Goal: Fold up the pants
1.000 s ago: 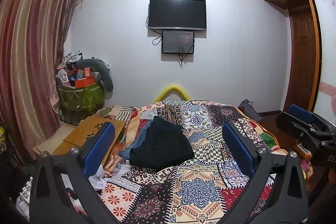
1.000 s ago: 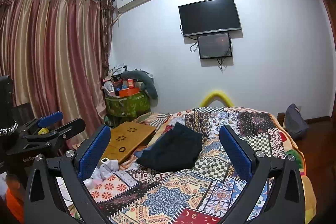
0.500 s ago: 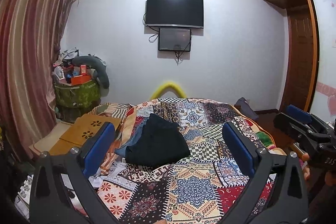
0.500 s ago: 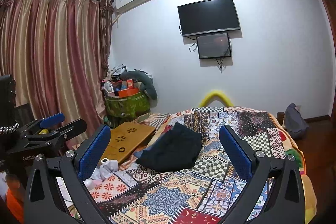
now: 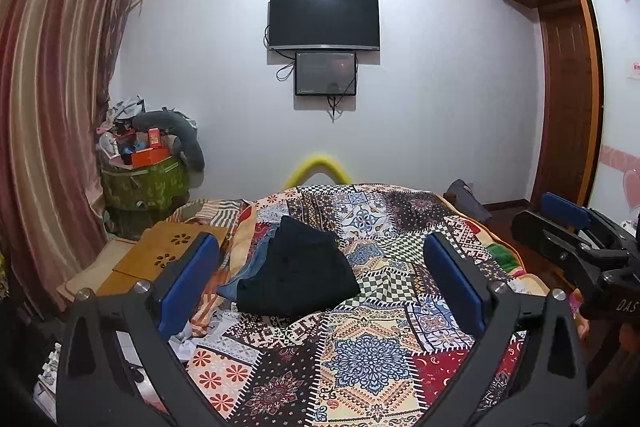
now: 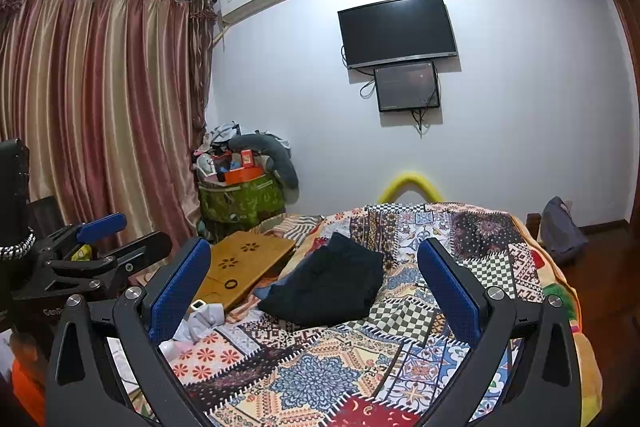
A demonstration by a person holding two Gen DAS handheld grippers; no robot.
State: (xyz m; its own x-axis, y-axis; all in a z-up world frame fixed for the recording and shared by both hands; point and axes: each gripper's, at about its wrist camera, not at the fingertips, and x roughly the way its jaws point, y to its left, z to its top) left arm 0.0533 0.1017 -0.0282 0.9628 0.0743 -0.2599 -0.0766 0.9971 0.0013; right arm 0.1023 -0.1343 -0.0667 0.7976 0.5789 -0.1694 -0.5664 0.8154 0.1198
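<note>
Left wrist view looks level down the bed (image 5: 360,355) toward the television (image 5: 324,19) wall; right wrist view, beside it, angles leftward to the curtain (image 6: 100,107); both share bed and wall, distant.

Even, moderately bright indoor light in both views. Wall (image 5: 440,87) evenly lit; soft shadow under the TV (image 6: 396,29). Strong fisheye bending, black vignette at corners. Focus sharp throughout; no glare, no motion blur.
</note>
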